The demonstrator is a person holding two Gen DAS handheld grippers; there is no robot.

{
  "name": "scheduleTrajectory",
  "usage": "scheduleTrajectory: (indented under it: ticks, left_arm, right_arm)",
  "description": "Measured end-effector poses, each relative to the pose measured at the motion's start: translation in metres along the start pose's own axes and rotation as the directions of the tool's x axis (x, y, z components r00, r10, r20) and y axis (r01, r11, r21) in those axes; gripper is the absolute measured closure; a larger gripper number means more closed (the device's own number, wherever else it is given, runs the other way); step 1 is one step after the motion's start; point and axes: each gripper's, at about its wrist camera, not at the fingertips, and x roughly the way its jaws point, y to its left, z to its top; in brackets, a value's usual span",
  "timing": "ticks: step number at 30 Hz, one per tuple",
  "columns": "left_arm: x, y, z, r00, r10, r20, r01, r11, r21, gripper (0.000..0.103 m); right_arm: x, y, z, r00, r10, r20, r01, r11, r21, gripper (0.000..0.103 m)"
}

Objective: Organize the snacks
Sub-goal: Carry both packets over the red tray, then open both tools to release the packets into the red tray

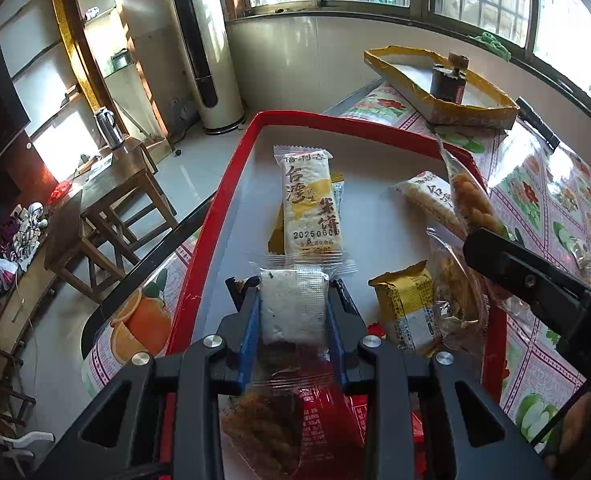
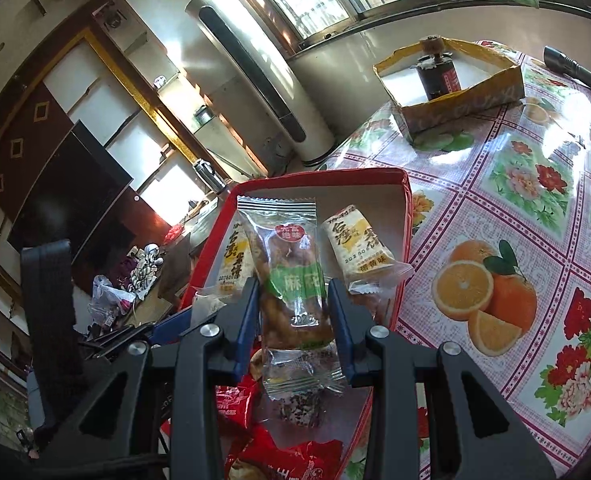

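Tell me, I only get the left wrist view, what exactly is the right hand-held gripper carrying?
Observer: The right hand-held gripper is shut on a clear fried dough twist packet with a green band and a round red sticker.
Operator: What lies beneath it?
Observer: A dark speckled snack, beside red packets.
Operator: Any marking on that can in the box?
Observer: The dark can in the yellow box shows a red label.
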Motion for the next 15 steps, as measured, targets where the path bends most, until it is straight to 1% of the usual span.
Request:
scheduleTrajectory:
  ticks: [5,9,12,15]
  left_arm:
    - [0.003,0.001,0.001,1.000,0.003,-0.006,-0.003,1.000,-0.001,0.072]
    - [0.006,0.003,0.003,1.000,-0.004,-0.023,0.004,1.000,-0.011,0.069]
    - [0.005,0.005,0.003,1.000,-0.008,-0.029,0.008,1.000,-0.013,0.069]
    - [0.005,0.006,0.004,0.999,-0.015,-0.035,0.015,1.000,-0.020,0.063]
  right_arm:
    - [0.020,-0.003,0.001,0.999,-0.017,-0.031,0.017,1.000,-0.007,0.066]
    - [0.028,-0.001,0.003,0.999,-0.022,-0.039,0.021,1.000,-0.023,0.066]
    - [0.030,0.000,0.006,0.999,-0.022,-0.040,0.021,0.999,-0.028,0.066]
    - [0.028,-0.001,0.006,0.999,-0.014,-0.037,0.013,1.000,-0.022,0.065]
